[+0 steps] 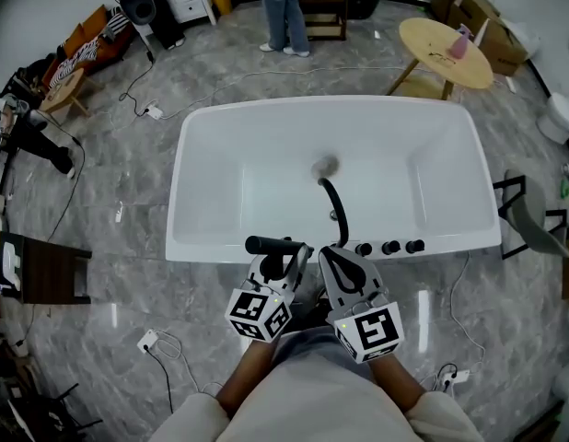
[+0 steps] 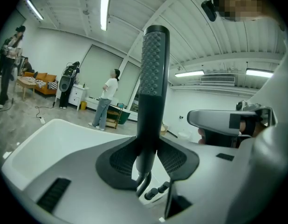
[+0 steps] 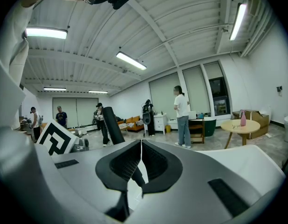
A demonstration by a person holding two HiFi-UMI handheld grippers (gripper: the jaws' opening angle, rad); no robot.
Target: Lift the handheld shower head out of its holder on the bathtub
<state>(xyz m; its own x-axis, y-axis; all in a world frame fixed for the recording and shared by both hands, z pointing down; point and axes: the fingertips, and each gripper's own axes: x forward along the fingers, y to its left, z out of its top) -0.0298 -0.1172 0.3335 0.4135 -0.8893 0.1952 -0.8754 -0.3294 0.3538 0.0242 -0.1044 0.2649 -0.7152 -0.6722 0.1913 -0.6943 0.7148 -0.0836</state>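
The black handheld shower head (image 1: pixel 269 245) lies crosswise over the near rim of the white bathtub (image 1: pixel 211 182). My left gripper (image 1: pixel 292 252) is shut on it. In the left gripper view its ribbed handle (image 2: pixel 153 73) stands upright between the pads of the left gripper (image 2: pixel 147 158). Its black hose (image 1: pixel 334 201) curves from the tub floor up to the rim. Just to the right, my right gripper (image 1: pixel 331 253) is shut, with its tips together. From the right gripper (image 3: pixel 140 143) view the shower head (image 3: pixel 113 124) shows off to the left, apart from the jaws.
Three black tap knobs (image 1: pixel 389 247) sit on the tub rim right of the grippers. The drain (image 1: pixel 326 166) is mid-tub. A round wooden table (image 1: pixel 446 49) and a standing person (image 1: pixel 284 7) are beyond the tub. A chair (image 1: pixel 528 219) stands at the right, and cables (image 1: pixel 165 343) lie on the floor.
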